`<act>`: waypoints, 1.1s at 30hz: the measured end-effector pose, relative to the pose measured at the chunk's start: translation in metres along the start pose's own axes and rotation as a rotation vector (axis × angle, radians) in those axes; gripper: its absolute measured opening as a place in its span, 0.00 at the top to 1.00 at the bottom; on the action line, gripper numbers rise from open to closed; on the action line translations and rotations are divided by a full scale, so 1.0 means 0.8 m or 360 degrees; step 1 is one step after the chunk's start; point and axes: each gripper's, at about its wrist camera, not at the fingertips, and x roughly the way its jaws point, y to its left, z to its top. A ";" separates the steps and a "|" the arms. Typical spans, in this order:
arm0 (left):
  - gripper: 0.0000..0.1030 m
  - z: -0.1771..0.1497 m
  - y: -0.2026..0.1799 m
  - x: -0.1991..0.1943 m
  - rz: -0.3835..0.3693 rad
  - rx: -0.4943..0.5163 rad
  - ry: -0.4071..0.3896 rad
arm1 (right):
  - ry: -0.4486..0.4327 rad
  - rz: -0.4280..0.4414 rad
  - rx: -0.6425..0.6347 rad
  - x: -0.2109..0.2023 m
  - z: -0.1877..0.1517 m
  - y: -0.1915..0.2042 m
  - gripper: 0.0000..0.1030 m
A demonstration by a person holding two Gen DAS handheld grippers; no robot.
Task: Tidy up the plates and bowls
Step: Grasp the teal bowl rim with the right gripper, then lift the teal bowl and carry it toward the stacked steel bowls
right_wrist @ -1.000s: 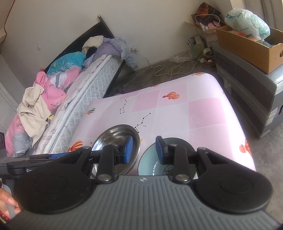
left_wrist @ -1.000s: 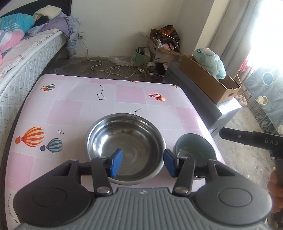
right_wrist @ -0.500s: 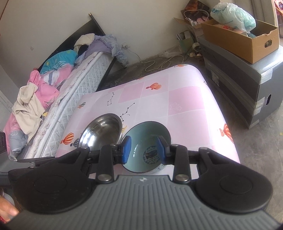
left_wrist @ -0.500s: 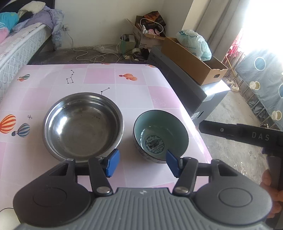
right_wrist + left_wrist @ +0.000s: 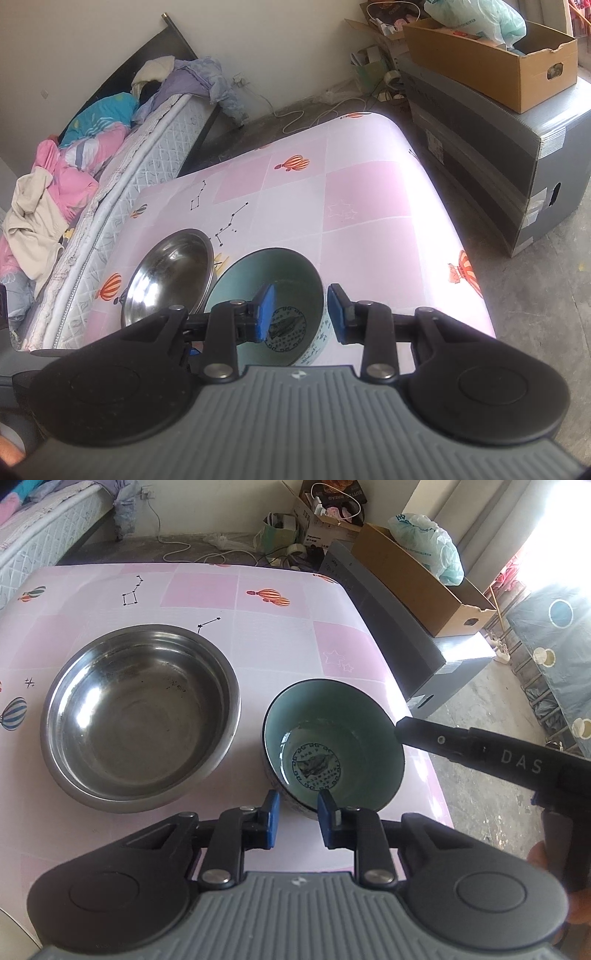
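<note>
Right wrist view: your right gripper (image 5: pixel 301 314) fingers straddle the ceramic bowl (image 5: pixel 295 266) rim, parted; left gripper (image 5: pixel 295 818) fingers narrow, empty.

A lived-in home bedroom: a bed (image 5: pixel 122 155) heaped with bedding is occupying the upper left of the right wrist view, a cardboard box (image 5: pixel 491 62) is sitting at upper right, and a balloon-patterned bench (image 5: pixel 332 206) is filling the centre.

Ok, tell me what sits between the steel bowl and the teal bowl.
Nothing: in the left wrist view only a bare strip of pink tablecloth separates the steel bowl from the teal bowl.
</note>
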 end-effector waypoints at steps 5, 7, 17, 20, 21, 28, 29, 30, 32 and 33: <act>0.80 0.003 -0.002 0.004 0.0014 -0.0017 0.0001 | 0.0027 -0.0025 0.0011 0.023 0.000 -0.005 0.72; 0.80 0.004 -0.003 0.006 0.0028 -0.0020 -0.0001 | 0.0033 -0.0037 0.0004 0.029 0.000 -0.006 0.73; 0.81 0.006 -0.001 0.014 0.0069 -0.0058 -0.0013 | 0.0064 -0.0048 0.0014 0.048 -0.005 -0.015 0.87; 0.82 0.007 0.000 0.015 0.0065 -0.0068 -0.0010 | 0.0080 -0.0045 0.0025 0.053 -0.007 -0.017 0.90; 0.82 0.007 0.001 0.014 0.0063 -0.0068 -0.0010 | 0.0083 -0.0039 0.0035 0.054 -0.008 -0.019 0.91; 0.82 0.002 0.002 0.010 0.0018 -0.0068 0.0033 | 0.0103 -0.0020 0.0025 0.048 -0.013 -0.022 0.90; 0.82 0.000 0.001 0.008 0.0011 -0.0062 0.0036 | 0.0109 -0.0019 0.0021 0.046 -0.015 -0.022 0.90; 0.82 -0.002 0.000 0.007 0.0003 -0.0057 0.0040 | 0.0113 -0.0018 0.0017 0.044 -0.017 -0.022 0.89; 0.82 -0.007 -0.002 0.002 -0.0021 -0.0048 0.0052 | 0.0125 -0.0017 0.0003 0.037 -0.023 -0.022 0.88; 0.82 -0.009 -0.003 0.000 -0.0033 -0.0043 0.0056 | 0.0130 -0.0016 -0.0005 0.034 -0.026 -0.021 0.87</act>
